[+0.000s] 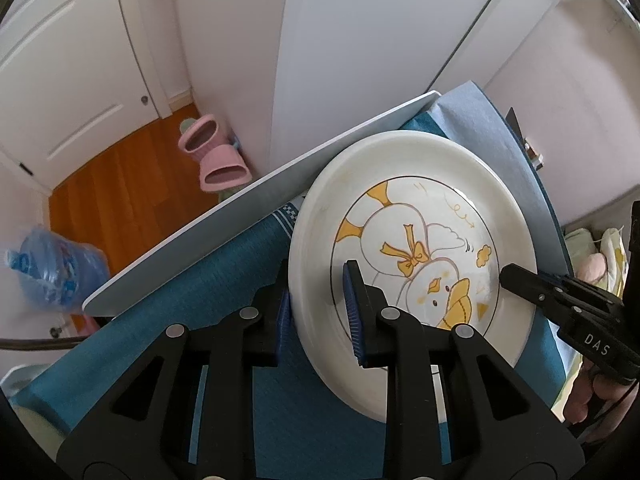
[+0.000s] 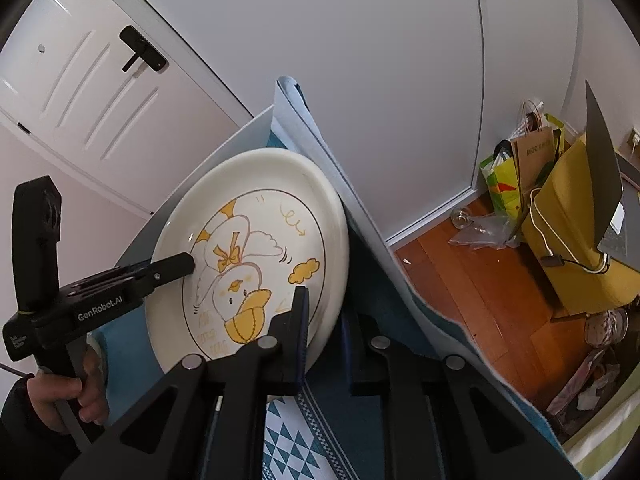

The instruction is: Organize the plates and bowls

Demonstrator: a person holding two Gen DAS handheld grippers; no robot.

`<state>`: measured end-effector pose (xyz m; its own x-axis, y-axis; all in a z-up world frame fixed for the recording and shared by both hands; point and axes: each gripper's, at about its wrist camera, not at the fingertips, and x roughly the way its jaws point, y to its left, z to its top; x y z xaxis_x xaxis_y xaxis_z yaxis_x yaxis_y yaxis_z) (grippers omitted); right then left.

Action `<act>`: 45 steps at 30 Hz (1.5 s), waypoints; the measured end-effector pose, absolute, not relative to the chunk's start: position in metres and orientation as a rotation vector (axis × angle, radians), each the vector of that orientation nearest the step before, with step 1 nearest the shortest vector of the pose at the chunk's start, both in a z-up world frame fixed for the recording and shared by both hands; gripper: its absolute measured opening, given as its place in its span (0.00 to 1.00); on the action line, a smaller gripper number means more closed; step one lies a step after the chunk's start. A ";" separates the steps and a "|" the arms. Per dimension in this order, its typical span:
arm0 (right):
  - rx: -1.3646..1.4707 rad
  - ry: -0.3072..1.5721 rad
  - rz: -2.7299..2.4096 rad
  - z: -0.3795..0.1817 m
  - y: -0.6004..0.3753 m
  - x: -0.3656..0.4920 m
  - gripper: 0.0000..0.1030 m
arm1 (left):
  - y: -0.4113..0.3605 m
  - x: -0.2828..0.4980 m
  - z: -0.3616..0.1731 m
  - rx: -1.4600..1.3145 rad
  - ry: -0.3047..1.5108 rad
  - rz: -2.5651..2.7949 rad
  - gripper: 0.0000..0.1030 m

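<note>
Two tools on one plate (image 1: 404,216) here, sitting on the teal cloth (image 1: 224,264) over the desk. Left tool (image 1: 320,308) is pinched on its left rim, right tool (image 2: 324,332) on its right rim. Readable writing: "DAS" and "GenRobot.AI" on the tool bodies. Yellow lettering under the plate's duck drawing is too smeared to read.

Glossy ceramic plate (image 1: 404,184), matt woven teal cloth (image 1: 224,280), polished wood floor (image 1: 120,196)
</note>
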<state>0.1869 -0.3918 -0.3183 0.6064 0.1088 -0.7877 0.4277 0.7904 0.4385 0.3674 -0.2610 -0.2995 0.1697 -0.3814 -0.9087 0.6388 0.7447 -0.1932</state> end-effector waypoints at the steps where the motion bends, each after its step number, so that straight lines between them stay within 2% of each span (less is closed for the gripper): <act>1: 0.643 0.912 -0.199 -0.317 -0.392 0.186 0.13 | -0.261 0.366 -0.297 0.252 1.191 -0.734 0.21; 6: 0.593 0.882 -0.189 -0.303 -0.389 0.180 0.13 | -0.255 0.358 -0.278 0.228 1.157 -0.728 0.21; 15: 0.554 0.828 -0.146 -0.245 -0.381 0.153 0.13 | -0.231 0.320 -0.210 0.173 1.063 -0.709 0.21; 22: 0.503 0.810 -0.083 -0.196 -0.350 0.118 0.13 | -0.181 0.264 -0.158 0.099 1.010 -0.661 0.21; 29: 0.428 0.811 0.027 -0.171 -0.307 0.087 0.13 | -0.121 0.200 -0.125 0.040 0.965 -0.570 0.21; 37: 0.337 0.852 0.217 -0.181 -0.256 0.079 0.13 | -0.064 0.141 -0.131 -0.048 0.970 -0.389 0.21; 45: 0.245 0.938 0.375 -0.229 -0.208 0.091 0.13 | -0.005 0.110 -0.180 -0.153 1.024 -0.220 0.21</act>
<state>0.0911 -0.2083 -0.2291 0.5337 0.4161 -0.7363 -0.2065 0.9084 0.3637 0.1105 -0.0054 -0.1803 0.5010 -0.2525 -0.8278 0.1103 0.9673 -0.2284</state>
